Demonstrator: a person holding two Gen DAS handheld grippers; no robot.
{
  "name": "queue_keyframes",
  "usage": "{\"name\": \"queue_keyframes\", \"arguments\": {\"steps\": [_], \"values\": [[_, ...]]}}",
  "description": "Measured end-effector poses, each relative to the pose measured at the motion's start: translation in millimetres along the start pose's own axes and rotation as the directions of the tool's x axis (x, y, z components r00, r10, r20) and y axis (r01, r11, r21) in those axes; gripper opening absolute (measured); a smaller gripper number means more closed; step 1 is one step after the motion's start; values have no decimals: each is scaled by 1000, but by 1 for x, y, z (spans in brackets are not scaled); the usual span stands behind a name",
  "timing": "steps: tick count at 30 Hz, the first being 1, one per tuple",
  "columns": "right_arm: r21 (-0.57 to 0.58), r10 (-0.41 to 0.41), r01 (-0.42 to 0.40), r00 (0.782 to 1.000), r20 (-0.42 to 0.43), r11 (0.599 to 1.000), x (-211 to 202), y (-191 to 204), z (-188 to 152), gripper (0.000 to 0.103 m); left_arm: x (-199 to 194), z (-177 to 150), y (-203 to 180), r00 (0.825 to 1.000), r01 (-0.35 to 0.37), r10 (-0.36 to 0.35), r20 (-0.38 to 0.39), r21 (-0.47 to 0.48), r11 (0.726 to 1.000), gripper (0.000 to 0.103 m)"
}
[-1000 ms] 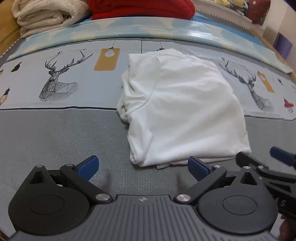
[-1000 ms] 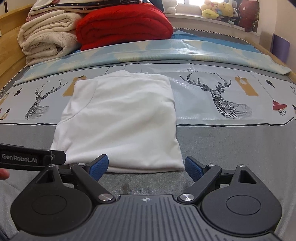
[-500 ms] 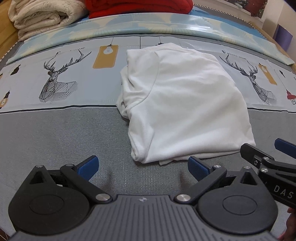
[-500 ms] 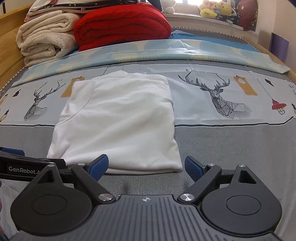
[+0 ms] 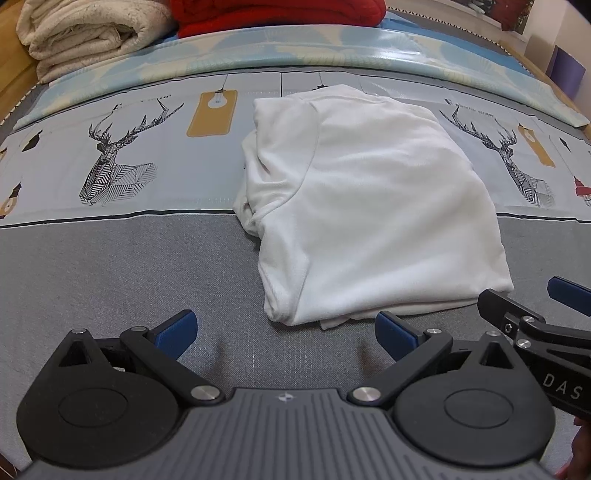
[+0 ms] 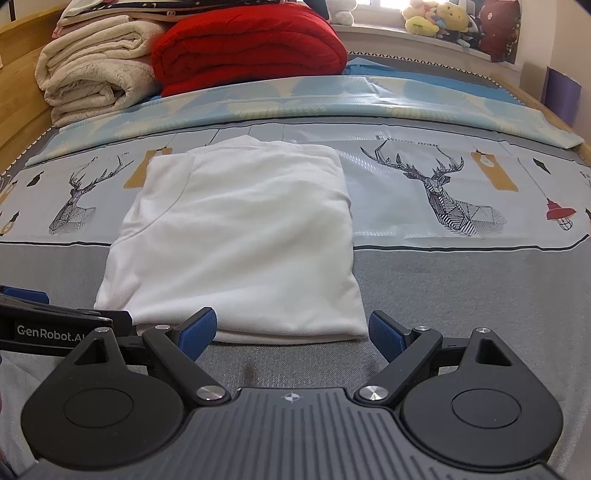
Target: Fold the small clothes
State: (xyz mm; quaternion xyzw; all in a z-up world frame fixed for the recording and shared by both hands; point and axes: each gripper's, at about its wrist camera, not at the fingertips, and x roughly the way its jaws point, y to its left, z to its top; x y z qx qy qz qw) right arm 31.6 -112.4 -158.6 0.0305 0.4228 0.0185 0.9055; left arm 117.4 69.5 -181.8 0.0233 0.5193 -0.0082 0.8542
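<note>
White shirt folded, both claws off it

My left gripper [image 5: 286, 328] and right gripper [image 6: 291, 328] hang spread wide and empty at the white shirt's [image 6: 240, 236] near hem. Nothing has shifted this past second; the fold looks finished. Beyond it on the bedsheet [image 6: 461, 288], stacked blankets [image 6: 192, 62].

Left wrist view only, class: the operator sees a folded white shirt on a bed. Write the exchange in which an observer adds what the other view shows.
Operator: What lies past the red blanket?
Observer: Soft toys on a window ledge.
Operator: Is the shirt's right edge tidy?
Observer: Yes, one straight fold.
Operator: And the right claw?
Observer: Open, empty, at the shirt's near edge.
</note>
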Motion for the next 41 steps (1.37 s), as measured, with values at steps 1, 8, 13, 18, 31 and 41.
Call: {"name": "queue_keyframes", "arguments": {"steps": [1, 8, 13, 18, 31, 41], "values": [[1, 0, 0, 1000, -1, 1000, 0, 0, 0, 90, 0, 0, 0, 1000, -1, 1, -1, -1, 1000, 102], [4, 0, 0, 1000, -3, 1000, 1, 0, 0, 90, 1, 0, 0, 1000, -2, 2, -4, 0, 1000, 102], [5, 1, -1, 1000, -7, 1000, 1, 0, 1, 90, 2, 0, -1, 1000, -7, 7, -6, 0, 1000, 102], [3, 3, -3, 1000, -10, 1000, 2, 0, 0, 90, 3, 0, -1, 1000, -9, 9, -8, 2, 1000, 102], [4, 3, -3, 1000, -18, 1000, 3, 0, -1, 90, 4, 0, -2, 1000, -15, 15, -16, -7, 1000, 102], [7, 9, -9, 1000, -19, 1000, 4, 0, -1, 90, 4, -1, -2, 1000, -23, 23, -10, -7, 1000, 102]]}}
